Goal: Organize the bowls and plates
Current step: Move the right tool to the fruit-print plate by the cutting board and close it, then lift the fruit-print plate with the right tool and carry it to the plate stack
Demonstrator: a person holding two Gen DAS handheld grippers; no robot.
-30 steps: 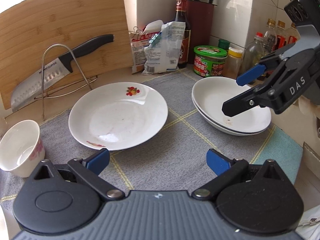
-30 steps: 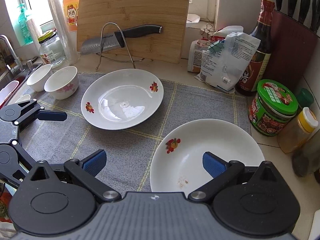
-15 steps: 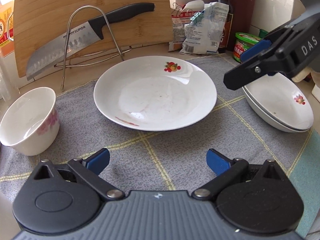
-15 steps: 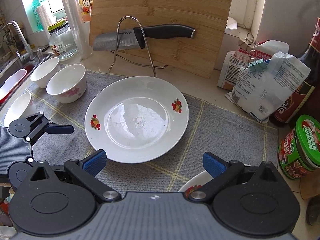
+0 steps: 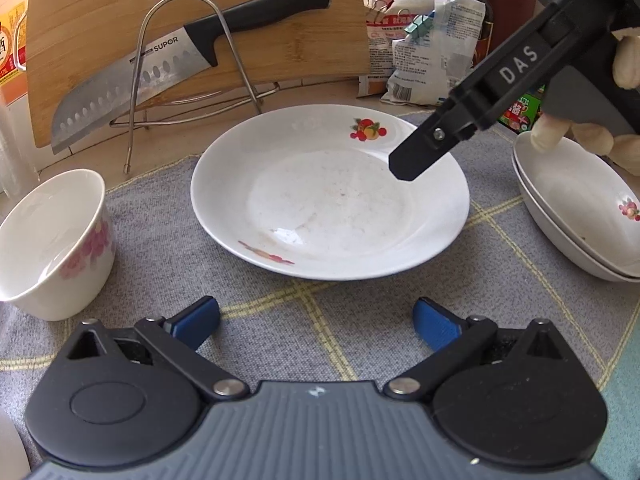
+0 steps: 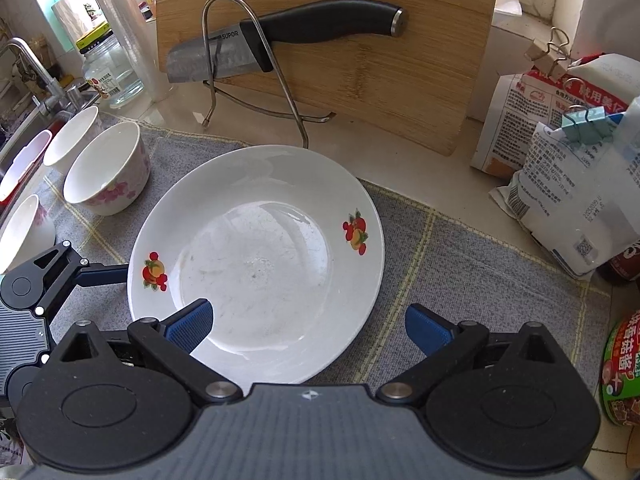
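A white plate with fruit motifs (image 5: 328, 200) (image 6: 256, 264) lies alone on the grey cloth (image 5: 160, 240). Two stacked white plates (image 5: 580, 216) sit to its right. A pink-flowered bowl (image 5: 52, 240) (image 6: 106, 168) stands to its left, with two more bowls (image 6: 70, 140) (image 6: 24, 232) nearby. My right gripper (image 6: 308, 320) is open above the single plate's near right rim, its left pad over the plate and its right pad over the cloth. My left gripper (image 5: 316, 318) is open and holds nothing, low over the cloth just short of the plate's other edge. One of its fingers (image 6: 100, 274) reaches the plate's left rim.
A bamboo cutting board (image 5: 100, 20) leans at the back, with a knife (image 5: 192, 60) on a wire stand before it. Clipped bags (image 6: 560, 152), a dark bottle (image 5: 476, 0) and a green-lidded jar (image 6: 624, 372) crowd the right. A tap (image 6: 24, 64) and glass jar (image 6: 112, 76) stand at the left.
The right gripper has moved left, from over the stacked plates to over the single plate. The left gripper has swung towards the same plate and come closer. Both stayed open.
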